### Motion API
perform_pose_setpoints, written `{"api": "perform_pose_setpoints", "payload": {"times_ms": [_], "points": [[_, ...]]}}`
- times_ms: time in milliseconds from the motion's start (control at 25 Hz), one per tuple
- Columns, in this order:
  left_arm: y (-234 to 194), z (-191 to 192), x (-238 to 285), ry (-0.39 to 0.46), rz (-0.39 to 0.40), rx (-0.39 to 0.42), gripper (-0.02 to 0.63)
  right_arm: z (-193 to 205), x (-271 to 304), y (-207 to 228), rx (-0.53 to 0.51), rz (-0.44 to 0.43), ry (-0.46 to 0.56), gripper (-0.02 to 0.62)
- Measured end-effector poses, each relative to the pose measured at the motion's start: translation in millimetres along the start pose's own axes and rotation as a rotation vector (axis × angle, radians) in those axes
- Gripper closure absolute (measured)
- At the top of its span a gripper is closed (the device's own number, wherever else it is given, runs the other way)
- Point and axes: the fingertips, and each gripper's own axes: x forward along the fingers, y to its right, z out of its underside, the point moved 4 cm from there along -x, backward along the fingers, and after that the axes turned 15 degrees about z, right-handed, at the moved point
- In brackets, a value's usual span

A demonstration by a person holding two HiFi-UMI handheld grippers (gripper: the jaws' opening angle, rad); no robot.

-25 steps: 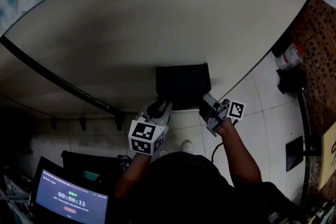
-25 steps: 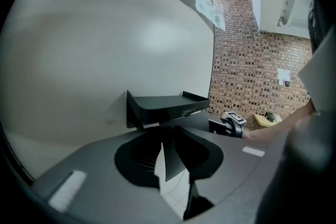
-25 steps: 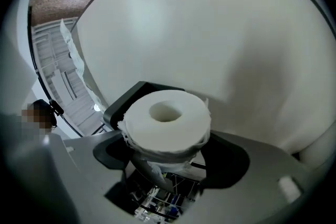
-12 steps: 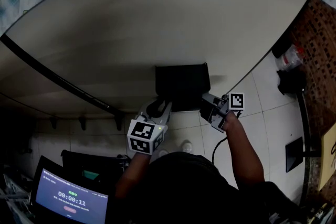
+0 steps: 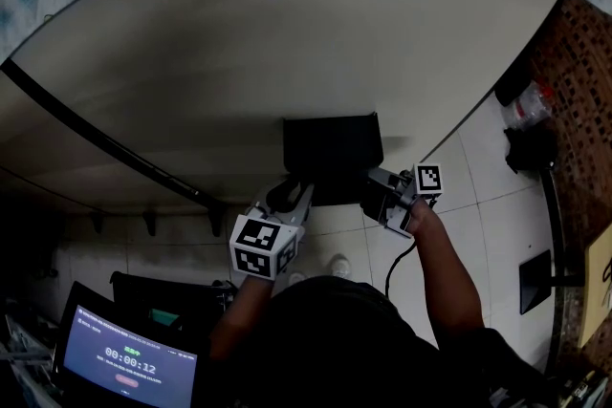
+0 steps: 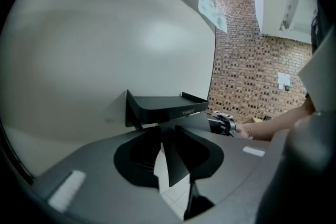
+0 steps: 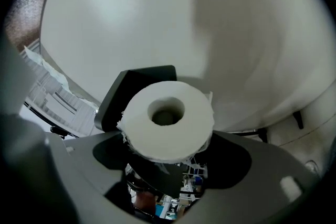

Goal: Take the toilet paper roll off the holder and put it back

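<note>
A black wall-mounted holder (image 5: 333, 153) with a flat top shelf (image 6: 163, 105) hangs on the pale wall. My left gripper (image 5: 285, 202) is at its lower left. In the left gripper view, my left gripper (image 6: 168, 136) is shut on a thin black plate (image 6: 172, 165) that hangs under the shelf. My right gripper (image 5: 380, 193) is at the holder's right end. In the right gripper view, my right gripper (image 7: 170, 157) is shut on the white toilet paper roll (image 7: 139, 131). The roll is seen end-on, its core hole facing me, in front of the holder's black end (image 7: 126, 89).
A black rail (image 5: 105, 143) runs slanting along the wall at left. A laptop screen (image 5: 129, 363) with a timer glows at the lower left. White floor tiles (image 5: 478, 205), a brick wall (image 5: 583, 62) and a black stand (image 5: 545, 272) lie to the right.
My right gripper has shifted a little up and left, closer to the holder's right end. The left gripper has hardly moved.
</note>
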Motion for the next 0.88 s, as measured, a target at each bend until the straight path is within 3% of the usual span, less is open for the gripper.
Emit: {"api": "perform_pose_setpoints", "payload": {"times_ms": [360,880], "points": [[-1,-1,-1,-0.002,0.048,-0.062,0.494,3,15,2,-0.080,0.083,-0.036,0.206],[-2,0,3,-0.004,0.055,-0.055,0.491,6,27,6,-0.114,0.047,0.001,0.204]]}}
